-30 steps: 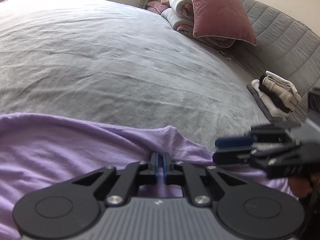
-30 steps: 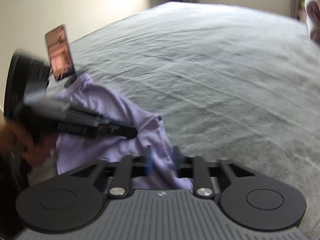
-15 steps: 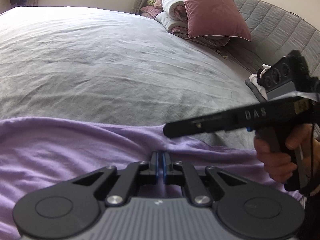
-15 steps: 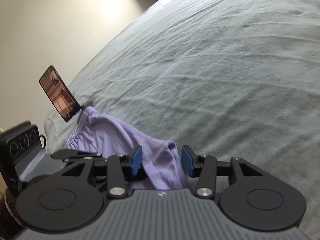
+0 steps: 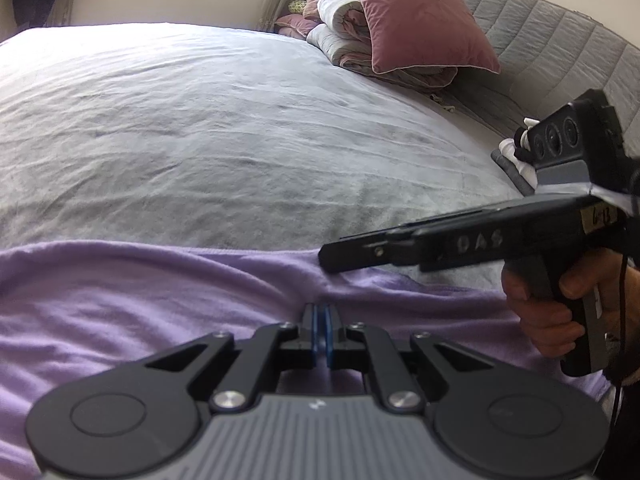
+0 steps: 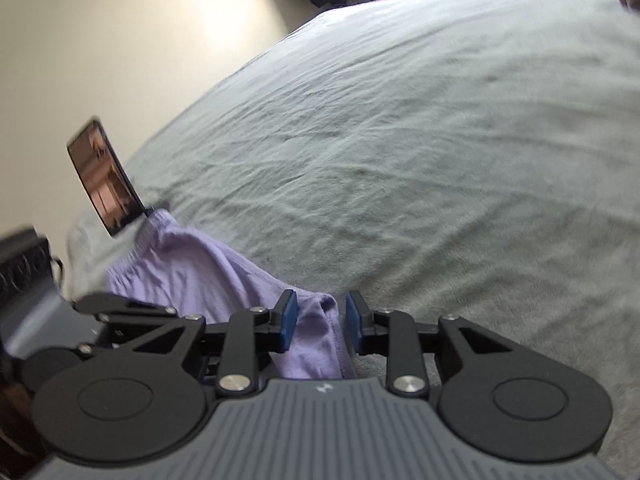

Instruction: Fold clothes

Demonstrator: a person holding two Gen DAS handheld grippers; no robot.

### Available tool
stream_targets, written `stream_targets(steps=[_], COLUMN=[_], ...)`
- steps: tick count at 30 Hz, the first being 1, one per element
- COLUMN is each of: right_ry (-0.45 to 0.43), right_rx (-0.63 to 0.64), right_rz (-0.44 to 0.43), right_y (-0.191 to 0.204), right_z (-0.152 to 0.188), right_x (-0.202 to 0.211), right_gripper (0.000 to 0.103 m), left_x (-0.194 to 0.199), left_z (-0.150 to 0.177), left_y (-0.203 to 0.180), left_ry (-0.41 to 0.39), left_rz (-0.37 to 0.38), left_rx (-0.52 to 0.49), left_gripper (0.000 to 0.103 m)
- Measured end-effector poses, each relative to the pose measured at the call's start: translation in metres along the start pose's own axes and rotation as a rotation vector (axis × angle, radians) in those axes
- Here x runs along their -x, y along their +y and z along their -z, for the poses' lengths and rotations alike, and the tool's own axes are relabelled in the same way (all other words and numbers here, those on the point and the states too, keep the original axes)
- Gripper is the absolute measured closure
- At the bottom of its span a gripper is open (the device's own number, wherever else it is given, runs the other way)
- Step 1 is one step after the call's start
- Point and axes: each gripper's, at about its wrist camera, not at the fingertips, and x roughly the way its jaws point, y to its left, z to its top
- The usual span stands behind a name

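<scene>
The folded pile (image 5: 516,152) is mostly hidden behind the right tongs (image 5: 332,258); right view blurred.

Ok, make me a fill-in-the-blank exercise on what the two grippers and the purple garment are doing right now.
1. The left gripper is ____ on the purple garment.
2. The right gripper is ____, with a fold of the garment between its pads.
3. The garment lies on a ____ bedspread.
4. A ____ pillow leans on folded bedding near the headboard.

Missing words: shut; open; grey; pink

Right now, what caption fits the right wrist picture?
Open right claw straddling a soft lilac cotton garment on a grey bedspread.
</scene>
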Motion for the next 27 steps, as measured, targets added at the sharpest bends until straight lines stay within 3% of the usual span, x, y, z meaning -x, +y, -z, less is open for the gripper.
stream_targets(steps=[4, 7, 11, 15, 20, 24, 27], right_ry=[0.003, 0.011, -0.068, -0.034, -0.031, -0.017, -0.022], right_rx=[0.147, 0.237, 0.303, 0.320, 0.354, 0.294, 0.232], right_rz=[0.095, 0.165, 0.312, 0.370, 0.376, 0.303, 0.265], right_y=[0.021, 0.035, 0.044, 0.039, 0.045, 0.039, 0.037], right_z=[0.005, 0.006, -0.007, -0.009, -0.006, -0.011, -0.013], right_x=[-0.008, -0.010, -0.012, -0.041, -0.039, -0.025, -0.009], right_gripper=[0.074, 0.100, 0.100, 0.101, 0.093, 0.085, 0.068], left_x=[0.001, 0.003, 0.010, 0.019, 0.029, 0.043, 0.051], left_z=[0.001, 0.000, -0.002, -0.004, -0.006, -0.008, -0.011], left_y=[-0.001, -0.002, 0.003, 0.011, 0.020, 0.043, 0.060], left_ry=[0.000, 0.003, 0.006, 0.006, 0.007, -0.021, -0.037], left_rz=[-0.005, -0.007, -0.006, -0.006, -0.005, -0.089, -0.138], left_rx=[-0.011, -0.015, -0.009, 0.006, 0.024, 0.060, 0.116], left_gripper=[0.097, 0.097, 0.097, 0.097, 0.091, 0.089, 0.089])
